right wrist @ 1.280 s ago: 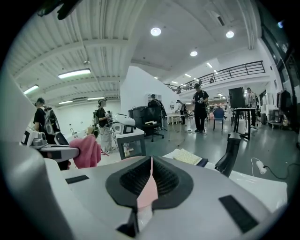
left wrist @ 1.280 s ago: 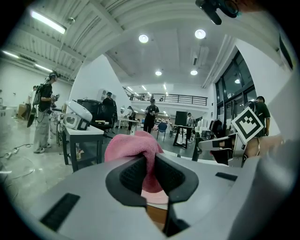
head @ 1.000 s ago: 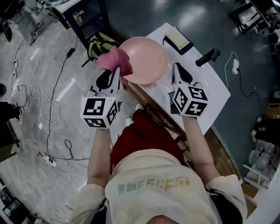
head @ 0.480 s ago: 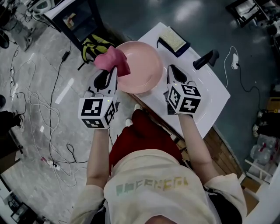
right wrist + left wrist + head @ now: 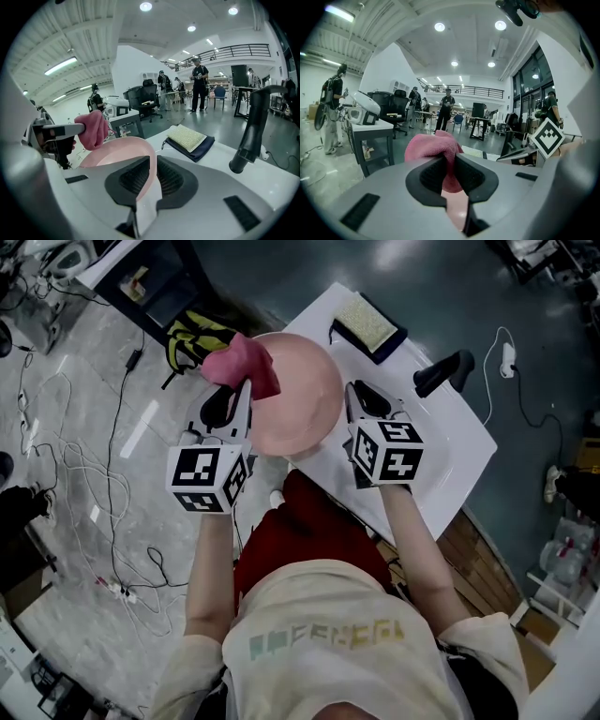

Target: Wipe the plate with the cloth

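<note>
A pink plate (image 5: 295, 399) hangs tilted over the white table's (image 5: 441, 442) near-left edge. My right gripper (image 5: 349, 397) is shut on the plate's right rim; in the right gripper view the rim (image 5: 149, 164) runs between the jaws of that gripper (image 5: 152, 176). My left gripper (image 5: 246, 395) is shut on a bunched pink cloth (image 5: 242, 365), which rests against the plate's left rim. In the left gripper view the cloth (image 5: 433, 147) bulges above the jaws of the left gripper (image 5: 449, 176), with the plate (image 5: 457, 208) below.
A yellow sponge on a dark folded cloth (image 5: 367, 322) lies at the table's far end, with a black handle-shaped tool (image 5: 443, 373) to its right. On the floor to the left are a yellow-black bag (image 5: 197, 334) and cables. People stand far off in the hall.
The plate, with the right gripper on its rim, has shifted left and toward me, further past the table edge. The left gripper and cloth stay at its left rim.
</note>
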